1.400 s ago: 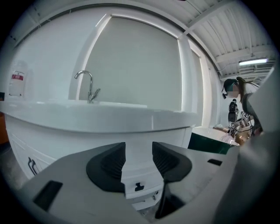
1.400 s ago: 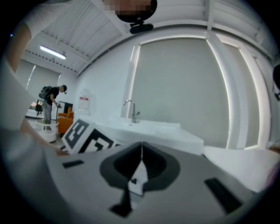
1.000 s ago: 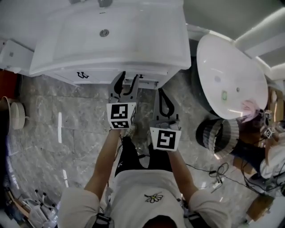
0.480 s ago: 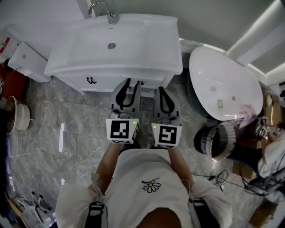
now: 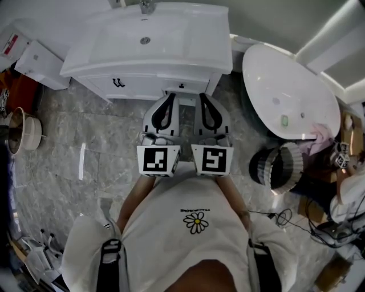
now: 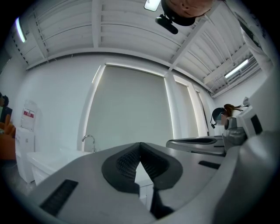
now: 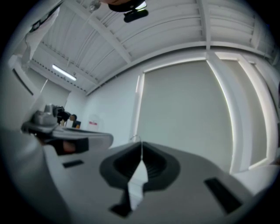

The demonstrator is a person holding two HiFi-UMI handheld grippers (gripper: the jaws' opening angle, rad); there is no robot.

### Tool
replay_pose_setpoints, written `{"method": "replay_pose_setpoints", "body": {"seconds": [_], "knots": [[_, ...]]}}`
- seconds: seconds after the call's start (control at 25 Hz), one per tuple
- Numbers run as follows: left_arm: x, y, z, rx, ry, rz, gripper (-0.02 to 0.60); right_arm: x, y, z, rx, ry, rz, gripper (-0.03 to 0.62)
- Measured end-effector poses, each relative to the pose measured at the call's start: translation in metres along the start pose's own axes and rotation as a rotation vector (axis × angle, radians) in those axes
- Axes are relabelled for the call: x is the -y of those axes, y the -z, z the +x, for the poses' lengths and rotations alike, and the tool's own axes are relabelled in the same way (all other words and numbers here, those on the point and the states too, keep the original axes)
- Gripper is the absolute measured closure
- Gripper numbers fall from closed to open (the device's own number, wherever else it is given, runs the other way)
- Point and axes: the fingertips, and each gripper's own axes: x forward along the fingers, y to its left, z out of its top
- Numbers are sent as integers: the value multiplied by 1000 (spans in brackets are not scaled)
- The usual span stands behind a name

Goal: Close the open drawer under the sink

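Both tools hang level and side by side at the centre of the head view, close to the person's chest and well apart from the cabinet. That reads as a resting pose, not a reach. The left gripper [image 5: 169,97] has just been closing. Its ribbed dark pads [image 6: 151,162] now meet at the tip with nothing between them. The right gripper [image 5: 202,97] is likewise clenched on nothing, its tips pressed together in its own view [image 7: 141,145].

The drawer [image 5: 171,88] sits under the sink [image 5: 197,48] at the top centre of the head view. Its white front looks flush with the cabinet face and no gap shows, so I judge it is already pushed home. A small dark curled handle [image 5: 118,83] marks the panel further left.

The sink is a glossy white rectangular basin with rounded corners, and a chrome faucet [image 5: 147,5] stands at its back edge. Below lies grey veined marble floor [image 5: 108,148], polished enough to reflect a light strip.
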Motion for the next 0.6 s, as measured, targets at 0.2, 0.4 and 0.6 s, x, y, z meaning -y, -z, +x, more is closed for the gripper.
{"method": "replay_pose_setpoints", "body": {"seconds": [0.2, 0.4, 0.6], "knots": [[1, 10, -8, -2, -2, 17, 560, 1, 5, -15, -7, -21, -35, 565], [3, 5, -19, 33, -62, 38, 560, 14, 10, -35, -16, 2, -67, 565], [25, 0, -23, 64, -53, 52, 560, 30, 8, -48, -1, 25, -66, 565]]}}
